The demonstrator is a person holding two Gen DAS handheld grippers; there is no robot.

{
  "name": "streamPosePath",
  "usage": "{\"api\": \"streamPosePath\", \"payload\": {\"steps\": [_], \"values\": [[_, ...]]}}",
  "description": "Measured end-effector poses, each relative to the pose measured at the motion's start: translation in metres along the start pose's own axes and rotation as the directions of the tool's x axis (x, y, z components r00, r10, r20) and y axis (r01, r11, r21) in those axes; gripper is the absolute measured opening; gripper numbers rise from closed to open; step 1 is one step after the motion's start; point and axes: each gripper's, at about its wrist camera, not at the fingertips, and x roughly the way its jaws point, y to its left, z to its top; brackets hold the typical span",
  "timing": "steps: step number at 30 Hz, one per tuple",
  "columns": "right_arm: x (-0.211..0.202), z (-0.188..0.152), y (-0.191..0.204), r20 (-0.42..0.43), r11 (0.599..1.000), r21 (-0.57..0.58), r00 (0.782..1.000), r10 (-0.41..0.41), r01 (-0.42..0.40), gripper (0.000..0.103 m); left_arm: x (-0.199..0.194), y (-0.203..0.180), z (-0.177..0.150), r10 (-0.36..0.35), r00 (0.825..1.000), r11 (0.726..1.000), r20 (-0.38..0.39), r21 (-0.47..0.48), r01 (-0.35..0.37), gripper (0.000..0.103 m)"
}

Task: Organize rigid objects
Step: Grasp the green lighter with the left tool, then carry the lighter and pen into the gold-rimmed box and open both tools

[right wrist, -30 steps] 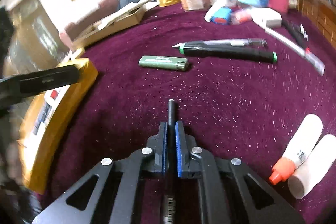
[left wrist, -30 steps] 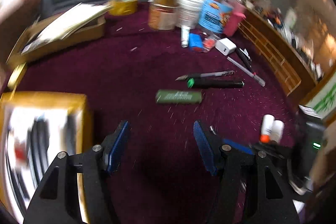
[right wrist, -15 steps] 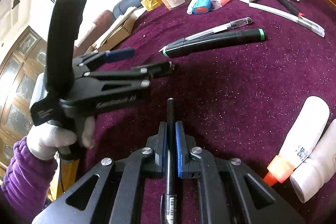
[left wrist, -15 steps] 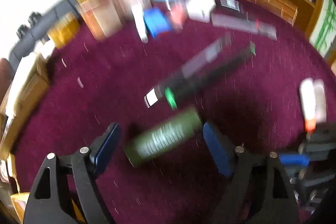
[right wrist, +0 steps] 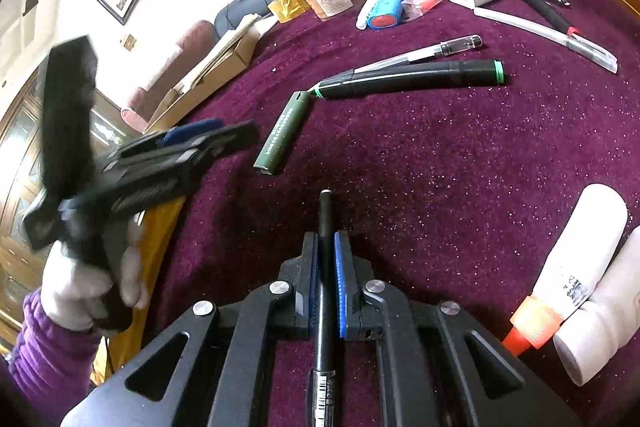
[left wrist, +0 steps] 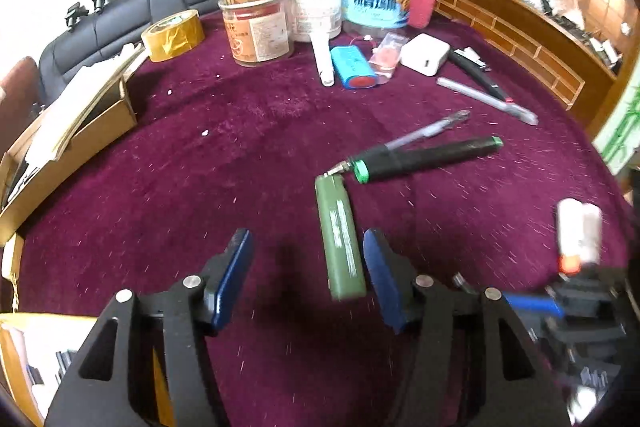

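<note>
On the maroon bench (left wrist: 248, 155), both claws work among scattered pens.

Left claw (left wrist: 306, 277) has its blue pads spread apart, and the green lighter (left wrist: 340, 239) lies flat between them, just beside the right-hand pad. Its far end nearly meets the tip of the black marker (left wrist: 428, 159), with a clear pen (left wrist: 428, 129) alongside. Right claw (right wrist: 326, 267) is clamped on a black pen (right wrist: 325, 227) pointing forward; white glue bottles (right wrist: 572, 267) lie to its right.
</note>
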Motion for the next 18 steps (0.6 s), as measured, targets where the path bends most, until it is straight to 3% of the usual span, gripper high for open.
{"api": "streamPosePath", "payload": {"steps": [3,4,6,7,11,18], "values": [[0.001,0.001,0.000,0.002,1.000,-0.001,1.000,0.002,-0.002,0.007,0.025,-0.013,0.002,0.034,0.999,0.999,-0.041,0.021,-0.033,0.058],[0.001,0.001,0.000,0.003,1.000,-0.002,1.000,0.003,-0.003,0.007,0.020,-0.016,-0.001,0.046,0.999,0.999,-0.016,0.010,-0.046,0.057],[0.001,0.001,-0.001,0.002,1.000,0.001,1.000,0.008,-0.008,0.007,0.019,-0.015,-0.002,0.029,0.999,0.999,-0.044,-0.019,-0.030,0.037],[0.001,0.001,-0.002,0.002,1.000,0.004,1.000,0.011,-0.011,0.007,0.016,-0.015,-0.003,0.014,0.998,0.999,-0.057,-0.035,-0.016,0.017],[0.000,0.000,-0.004,0.002,1.000,0.008,1.000,0.016,-0.016,0.007,-0.008,-0.011,-0.024,0.017,0.998,0.998,-0.065,-0.055,-0.021,0.017],[-0.003,-0.003,-0.005,0.014,1.000,-0.004,1.000,0.028,-0.028,0.007,-0.088,0.012,-0.071,-0.104,0.993,0.970,0.056,-0.217,0.114,0.017]]}}
